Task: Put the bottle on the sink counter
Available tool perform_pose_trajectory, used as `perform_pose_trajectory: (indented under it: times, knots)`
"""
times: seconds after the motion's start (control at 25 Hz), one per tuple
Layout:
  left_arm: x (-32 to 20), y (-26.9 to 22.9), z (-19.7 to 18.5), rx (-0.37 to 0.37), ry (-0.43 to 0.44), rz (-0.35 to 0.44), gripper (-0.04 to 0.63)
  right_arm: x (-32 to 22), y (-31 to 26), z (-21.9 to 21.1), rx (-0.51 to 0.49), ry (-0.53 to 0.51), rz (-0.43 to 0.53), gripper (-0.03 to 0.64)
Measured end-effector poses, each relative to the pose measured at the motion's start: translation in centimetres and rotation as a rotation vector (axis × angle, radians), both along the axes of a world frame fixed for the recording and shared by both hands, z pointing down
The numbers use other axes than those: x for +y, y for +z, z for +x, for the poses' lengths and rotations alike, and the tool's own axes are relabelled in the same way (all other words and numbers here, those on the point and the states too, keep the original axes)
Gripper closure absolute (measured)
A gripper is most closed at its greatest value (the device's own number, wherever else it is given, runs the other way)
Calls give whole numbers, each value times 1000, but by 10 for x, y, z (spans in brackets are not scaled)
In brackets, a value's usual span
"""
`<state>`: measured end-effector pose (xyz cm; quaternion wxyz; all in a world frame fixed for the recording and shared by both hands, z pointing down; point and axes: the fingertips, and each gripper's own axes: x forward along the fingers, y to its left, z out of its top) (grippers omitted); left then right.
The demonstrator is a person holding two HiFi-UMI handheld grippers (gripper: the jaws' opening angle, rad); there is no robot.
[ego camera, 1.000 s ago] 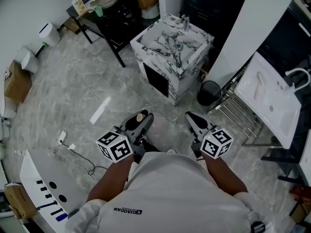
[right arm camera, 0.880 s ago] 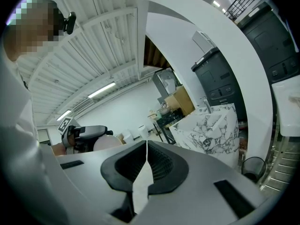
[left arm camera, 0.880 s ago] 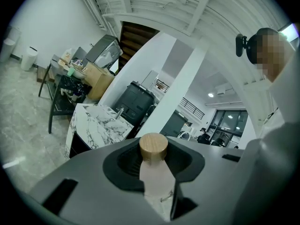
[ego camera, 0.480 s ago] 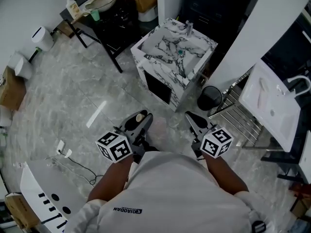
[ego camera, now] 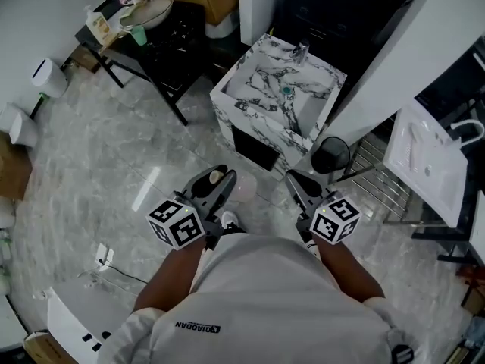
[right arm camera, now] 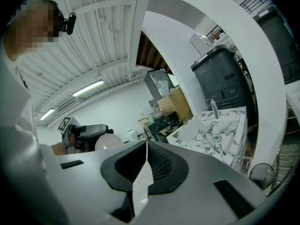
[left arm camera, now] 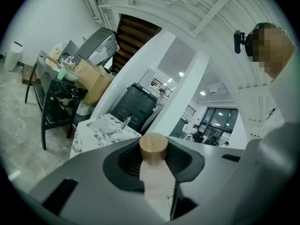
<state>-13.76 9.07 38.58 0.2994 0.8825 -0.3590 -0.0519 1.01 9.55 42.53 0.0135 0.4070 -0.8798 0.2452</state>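
Observation:
A pale pink bottle with a round wooden cap point(left arm camera: 153, 149) stands upright between the jaws of my left gripper point(left arm camera: 155, 165), which is shut on it. In the head view the cap point(ego camera: 217, 177) shows at the tip of the left gripper point(ego camera: 214, 186). My right gripper point(ego camera: 298, 185) is beside it at the same height, its jaws shut with nothing between them point(right arm camera: 146, 165). The marble sink counter point(ego camera: 250, 89) with its faucet point(ego camera: 301, 51) stands ahead on the floor, apart from both grippers. It also shows in the left gripper view point(left arm camera: 101, 128) and the right gripper view point(right arm camera: 211, 128).
A black table point(ego camera: 163, 29) with a bowl and small items stands left of the sink counter. A black waste bin point(ego camera: 330, 155) sits at the counter's right corner, next to a metal rack point(ego camera: 379, 180). A white basin point(ego camera: 424, 165) is at the right. A cable point(ego camera: 102, 258) lies on the floor at left.
The marble sink counter has come nearer and lower in the head view as the person walks toward it. Both grippers keep their pose; the bottle stays held.

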Motion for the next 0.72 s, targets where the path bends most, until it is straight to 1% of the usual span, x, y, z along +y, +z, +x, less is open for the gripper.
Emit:
perform_pose_trajectory:
  times: [0.24,0.48,0.72]
  knots:
    - [-42,3,-41,-42,74,31,465,-34,3,-40,21,74,-8,574]
    - [-74,7,-77,-24,117,30,465,-56,3,-74,38,124,-14,575]
    - [-88,17,-96,-19,138,19,465,-64,9,-88,60,151,-27,574]
